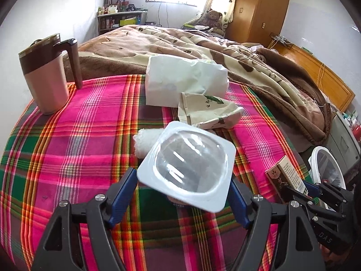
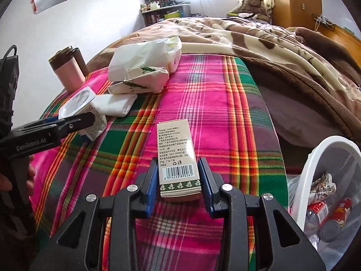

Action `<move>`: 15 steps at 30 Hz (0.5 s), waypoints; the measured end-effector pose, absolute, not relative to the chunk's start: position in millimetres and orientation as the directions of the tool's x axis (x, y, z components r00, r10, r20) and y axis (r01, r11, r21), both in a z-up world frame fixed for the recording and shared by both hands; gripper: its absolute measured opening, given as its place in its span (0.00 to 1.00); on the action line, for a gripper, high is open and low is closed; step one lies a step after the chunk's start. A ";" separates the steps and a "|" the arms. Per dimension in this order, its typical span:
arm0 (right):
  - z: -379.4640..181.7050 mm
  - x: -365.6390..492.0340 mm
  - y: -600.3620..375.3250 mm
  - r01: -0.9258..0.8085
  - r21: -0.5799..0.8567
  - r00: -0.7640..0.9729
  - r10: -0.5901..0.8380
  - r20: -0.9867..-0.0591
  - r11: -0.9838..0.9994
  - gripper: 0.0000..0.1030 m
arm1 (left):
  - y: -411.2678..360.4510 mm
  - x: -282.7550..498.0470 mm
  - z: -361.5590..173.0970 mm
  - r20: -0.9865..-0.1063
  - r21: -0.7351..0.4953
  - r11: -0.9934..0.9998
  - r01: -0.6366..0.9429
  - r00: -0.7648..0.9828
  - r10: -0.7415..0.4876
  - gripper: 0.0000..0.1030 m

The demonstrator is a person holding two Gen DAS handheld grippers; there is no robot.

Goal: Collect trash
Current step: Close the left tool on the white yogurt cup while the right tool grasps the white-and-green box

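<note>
White bin [image 2: 315, 169] standing beside bed at right, holding red can [image 2: 341, 212], bottle [image 2: 315, 212], crumpled wrapper [image 2: 321, 185]. Right gripper [image 2: 179, 183] clamping small box [image 2: 178, 155] by barcode end, box lying above plaid blanket [image 2: 214, 103]. Left gripper [image 1: 183, 194] straddling lidded plastic cup [image 1: 187, 167]; pad contact unclear, cannot tell if gripping. Tissue wad [image 1: 144, 142], torn paper packs [image 1: 203, 110] lying beyond cup. Pink mug [image 1: 47, 74] standing far left.
</note>
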State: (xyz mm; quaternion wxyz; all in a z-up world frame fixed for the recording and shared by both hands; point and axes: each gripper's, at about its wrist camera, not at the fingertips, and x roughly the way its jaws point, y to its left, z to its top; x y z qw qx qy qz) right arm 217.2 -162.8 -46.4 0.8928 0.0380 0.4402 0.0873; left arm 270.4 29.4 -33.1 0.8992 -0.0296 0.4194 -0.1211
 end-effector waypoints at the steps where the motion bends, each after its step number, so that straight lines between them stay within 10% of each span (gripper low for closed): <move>1: -46.6 218.5 -163.0 -0.121 0.145 0.598 0.188 -0.779 0.982 0.34 | 28.7 271.6 -33.8 -0.747 -0.152 0.969 0.193 0.619 -0.241 0.75; 15: -46.8 230.2 -168.0 -0.114 0.166 0.603 0.201 -0.772 0.980 0.34 | 23.1 276.7 -34.5 -0.734 -0.130 0.974 0.183 0.643 -0.219 0.63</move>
